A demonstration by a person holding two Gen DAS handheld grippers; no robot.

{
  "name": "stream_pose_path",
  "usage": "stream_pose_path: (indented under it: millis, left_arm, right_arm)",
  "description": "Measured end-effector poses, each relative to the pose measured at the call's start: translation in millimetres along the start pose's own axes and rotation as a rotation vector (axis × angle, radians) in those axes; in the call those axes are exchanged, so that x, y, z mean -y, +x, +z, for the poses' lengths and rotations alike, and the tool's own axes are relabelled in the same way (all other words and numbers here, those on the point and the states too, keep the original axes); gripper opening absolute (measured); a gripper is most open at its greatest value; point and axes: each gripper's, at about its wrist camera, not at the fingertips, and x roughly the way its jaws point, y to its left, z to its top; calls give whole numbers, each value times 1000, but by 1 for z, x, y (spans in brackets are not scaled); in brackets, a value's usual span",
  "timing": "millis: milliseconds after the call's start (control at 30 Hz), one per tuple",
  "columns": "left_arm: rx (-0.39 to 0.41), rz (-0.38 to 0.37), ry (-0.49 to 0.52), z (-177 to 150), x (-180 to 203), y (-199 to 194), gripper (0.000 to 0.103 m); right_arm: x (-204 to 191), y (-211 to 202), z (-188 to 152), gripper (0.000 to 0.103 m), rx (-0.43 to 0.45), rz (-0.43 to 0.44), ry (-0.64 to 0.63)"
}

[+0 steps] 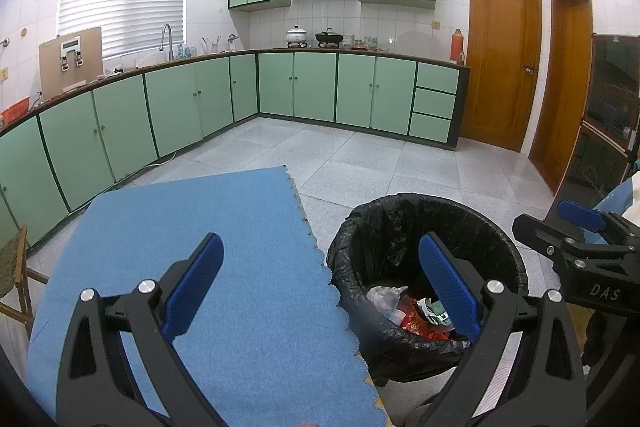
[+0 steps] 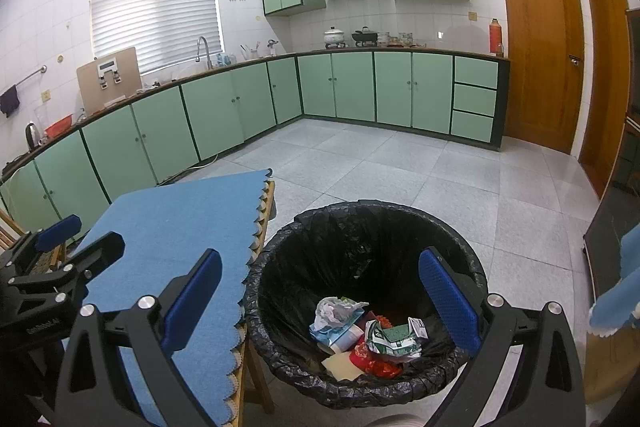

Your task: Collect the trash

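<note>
Both grippers [image 1: 320, 283] [image 2: 320, 295] agape; bin [image 2: 366, 303] upright

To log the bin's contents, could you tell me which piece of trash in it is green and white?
The crumpled carton on the right of the heap in the bin; the tissue is white, the wrapper red.

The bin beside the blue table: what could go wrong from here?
1. The right claw is open above the bin and empty; lowering it could snag the loose black liner.
2. The bin stands close to the table, so a swing leftward might knock the table's edge.
</note>
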Motion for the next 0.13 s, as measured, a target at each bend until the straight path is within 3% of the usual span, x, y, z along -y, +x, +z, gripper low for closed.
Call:
stream_pose_path:
  millis: [133]
  left_arm:
    - [-1, 0, 1, -1, 0, 1, 95]
  right_arm:
    - [0, 0, 0, 97, 1, 0, 1]
